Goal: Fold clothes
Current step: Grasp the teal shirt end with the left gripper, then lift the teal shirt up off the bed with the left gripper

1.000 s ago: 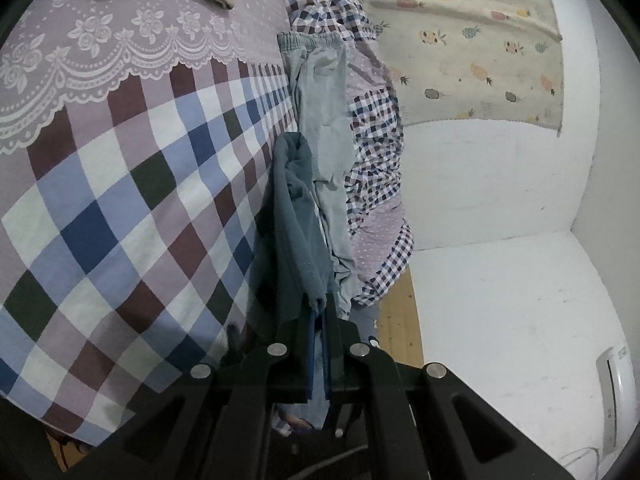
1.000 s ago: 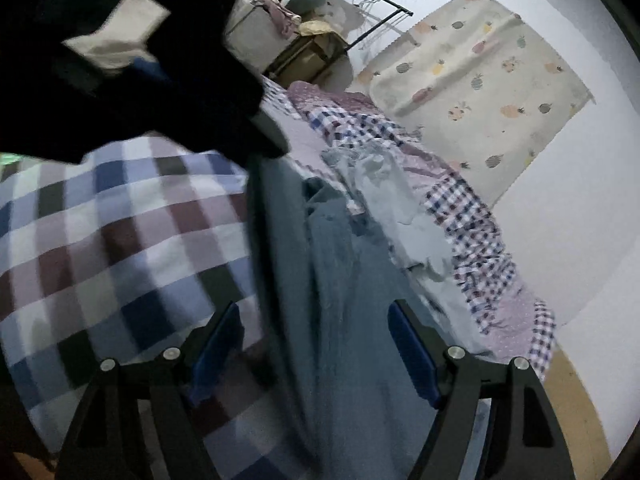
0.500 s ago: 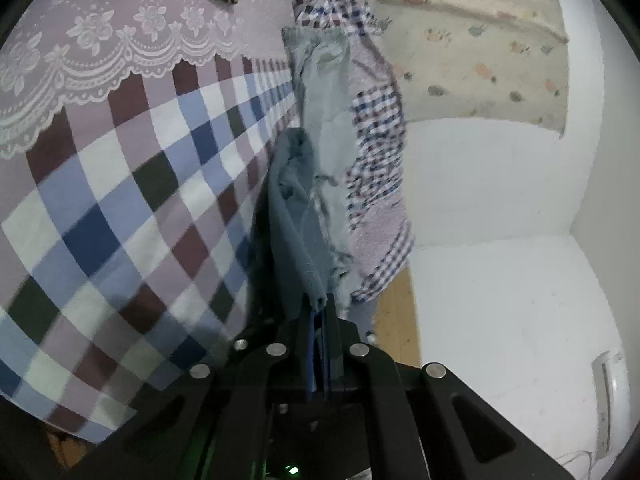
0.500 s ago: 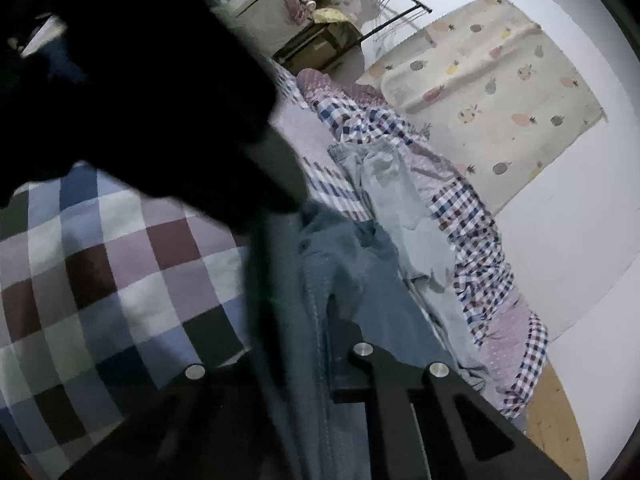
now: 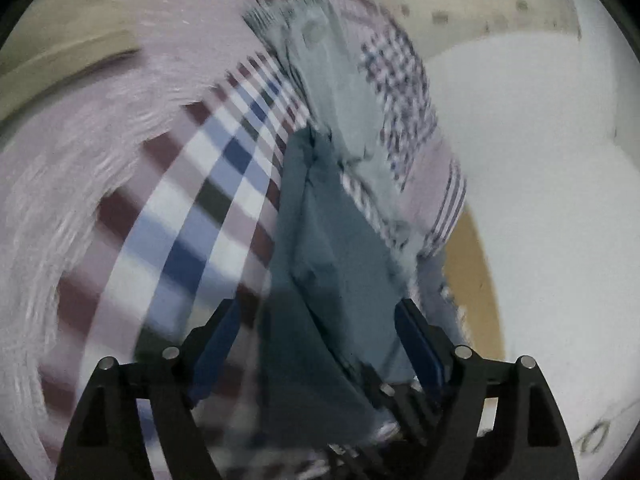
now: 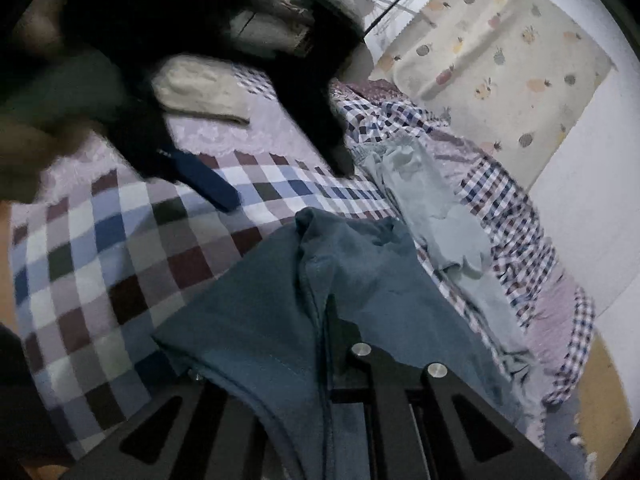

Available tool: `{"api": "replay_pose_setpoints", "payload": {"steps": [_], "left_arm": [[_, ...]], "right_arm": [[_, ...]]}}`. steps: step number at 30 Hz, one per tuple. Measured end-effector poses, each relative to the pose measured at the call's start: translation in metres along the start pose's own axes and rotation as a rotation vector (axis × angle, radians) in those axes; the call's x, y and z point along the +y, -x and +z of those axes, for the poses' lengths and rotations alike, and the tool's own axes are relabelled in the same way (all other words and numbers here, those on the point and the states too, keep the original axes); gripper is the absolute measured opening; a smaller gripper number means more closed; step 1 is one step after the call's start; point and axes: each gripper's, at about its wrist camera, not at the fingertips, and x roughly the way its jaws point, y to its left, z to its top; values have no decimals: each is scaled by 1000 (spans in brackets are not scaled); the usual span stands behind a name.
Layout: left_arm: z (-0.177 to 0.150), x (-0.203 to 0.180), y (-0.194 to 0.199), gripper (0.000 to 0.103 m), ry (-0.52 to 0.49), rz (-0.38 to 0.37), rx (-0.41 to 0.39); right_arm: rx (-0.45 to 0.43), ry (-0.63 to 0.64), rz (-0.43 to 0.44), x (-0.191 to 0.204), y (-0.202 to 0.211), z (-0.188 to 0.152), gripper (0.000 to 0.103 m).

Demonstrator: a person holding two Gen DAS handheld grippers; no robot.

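A dark teal garment (image 6: pixel 360 280) lies bunched on the checked bedspread (image 6: pixel 100 248). My right gripper (image 6: pixel 328 320) is shut on a fold of it, and the cloth drapes over the fingers and hides the tips. In the blurred left wrist view, my left gripper (image 5: pixel 318 340) is open. The teal garment (image 5: pixel 320 264) passes loosely between its blue pads (image 5: pixel 216 344). In the right wrist view the left gripper's blue-padded finger (image 6: pixel 208 180) hovers above the bedspread, apart from the cloth. Light grey-green trousers (image 6: pixel 420 184) lie stretched out just beyond the teal garment.
A beige folded item (image 6: pixel 196 92) rests on the lace-patterned sheet at the far end. A small-check quilt (image 6: pixel 512 216) hangs off the bed's right edge above the wooden floor (image 6: pixel 600 364). A pineapple-print cloth (image 6: pixel 500 52) hangs on the white wall. A person's arm (image 6: pixel 24 152) is at left.
My left gripper opened and let go of the teal garment, then swung back from it. My right gripper, open a second ago, has shut on the garment, which now lies lower on the bed.
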Motion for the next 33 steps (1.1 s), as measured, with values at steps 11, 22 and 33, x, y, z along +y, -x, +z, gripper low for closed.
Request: {"api": "replay_pose_setpoints", "payload": {"steps": [11,22,33], "left_arm": [[89,-27,-92,83,-150,-45,177],[144,-24,-148,83,-91,-80,171],[152,-15,-150,5,-17,-105,128]], "right_arm": [[-72,-128,86,-34,35,-5,3],[-120,-231,135,-54,56,-6,3],[-86,-245,176,-37,61,-9,3]]}}
